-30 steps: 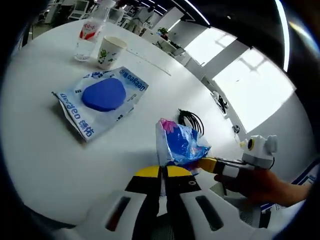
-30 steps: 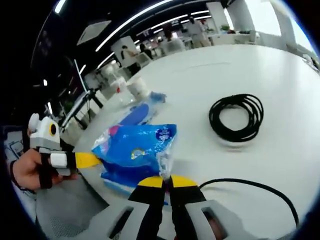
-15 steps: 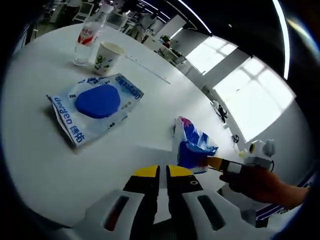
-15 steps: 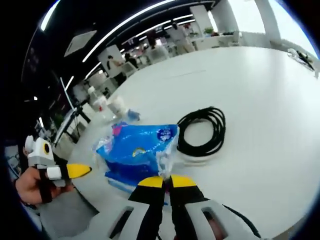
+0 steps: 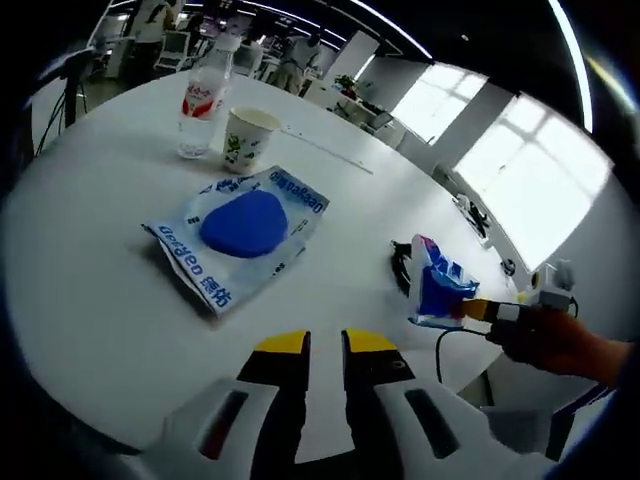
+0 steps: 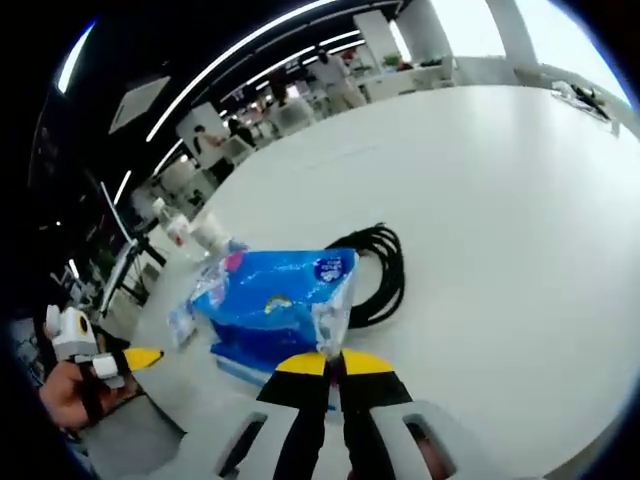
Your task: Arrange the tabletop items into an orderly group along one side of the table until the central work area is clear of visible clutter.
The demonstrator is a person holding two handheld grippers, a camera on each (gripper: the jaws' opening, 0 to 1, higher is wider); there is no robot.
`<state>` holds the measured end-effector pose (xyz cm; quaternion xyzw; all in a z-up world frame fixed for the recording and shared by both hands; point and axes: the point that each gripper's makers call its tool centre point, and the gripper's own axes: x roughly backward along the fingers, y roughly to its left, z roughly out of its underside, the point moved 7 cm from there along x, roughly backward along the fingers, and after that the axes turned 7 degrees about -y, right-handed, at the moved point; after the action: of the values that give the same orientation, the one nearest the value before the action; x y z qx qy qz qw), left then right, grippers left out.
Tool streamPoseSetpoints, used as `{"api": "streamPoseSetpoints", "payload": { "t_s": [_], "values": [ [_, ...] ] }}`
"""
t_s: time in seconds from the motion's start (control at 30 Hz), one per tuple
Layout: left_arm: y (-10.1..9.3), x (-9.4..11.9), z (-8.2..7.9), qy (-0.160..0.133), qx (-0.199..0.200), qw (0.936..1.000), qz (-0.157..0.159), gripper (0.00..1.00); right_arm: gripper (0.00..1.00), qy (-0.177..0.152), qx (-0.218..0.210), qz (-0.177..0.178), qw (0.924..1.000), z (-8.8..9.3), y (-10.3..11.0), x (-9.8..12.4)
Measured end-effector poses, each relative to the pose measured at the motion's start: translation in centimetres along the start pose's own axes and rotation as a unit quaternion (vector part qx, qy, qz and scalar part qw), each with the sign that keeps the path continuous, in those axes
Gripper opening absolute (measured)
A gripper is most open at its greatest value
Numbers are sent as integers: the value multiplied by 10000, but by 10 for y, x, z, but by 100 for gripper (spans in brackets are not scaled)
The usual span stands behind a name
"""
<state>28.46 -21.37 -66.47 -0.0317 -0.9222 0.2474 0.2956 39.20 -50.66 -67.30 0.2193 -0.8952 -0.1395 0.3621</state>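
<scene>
A blue plastic tissue pack (image 6: pixel 275 305) hangs just above the white table (image 6: pixel 500 200), and my right gripper (image 6: pixel 330 357) is shut on its crimped edge. From the left gripper view the same pack (image 5: pixel 440 290) sits at the right, held by the right gripper (image 5: pixel 478 310) with a hand (image 5: pixel 560 345) behind it. My left gripper (image 5: pixel 325 345) hovers over the near table edge, jaws slightly open with nothing between them. It appears at the far left (image 6: pixel 135 358), well apart from the pack.
A blue-and-white wipes packet (image 5: pixel 245 225) lies mid-table. Behind it stand a paper cup (image 5: pixel 247 140) and a water bottle (image 5: pixel 205 100). A black cable coil (image 6: pixel 375 275) lies just beyond the tissue pack. Bare table (image 5: pixel 100 300) surrounds the packet.
The left gripper, close against the tissue pack a second ago, now stands well away from it with its jaws slightly parted. The right gripper keeps its hold on the pack.
</scene>
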Motion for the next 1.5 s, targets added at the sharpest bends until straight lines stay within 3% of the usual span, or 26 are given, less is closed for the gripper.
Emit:
{"api": "streamPoseSetpoints", "payload": {
  "t_s": [0.33, 0.43, 0.63, 0.97, 1.5],
  "values": [
    [26, 14, -18, -190, -294, 9989, -308, 21, 0, -103, -160, 127, 9997, -26, -14, -15],
    [34, 19, -23, -91, -743, 9965, -363, 23, 0, -95, -204, 170, 9996, -38, -18, -22],
    [41, 27, -28, 10, -1069, 9936, -374, 31, 0, -44, -90, 217, 9997, -59, -28, -36],
    [47, 37, -29, -5, -970, 9938, -552, 34, 0, 108, 35, 341, 9994, -86, -45, -64],
    [47, 46, -38, -312, -611, 9933, -933, 34, 0, 182, -44, 434, 9989, -129, -72, -111]
  ]
}}
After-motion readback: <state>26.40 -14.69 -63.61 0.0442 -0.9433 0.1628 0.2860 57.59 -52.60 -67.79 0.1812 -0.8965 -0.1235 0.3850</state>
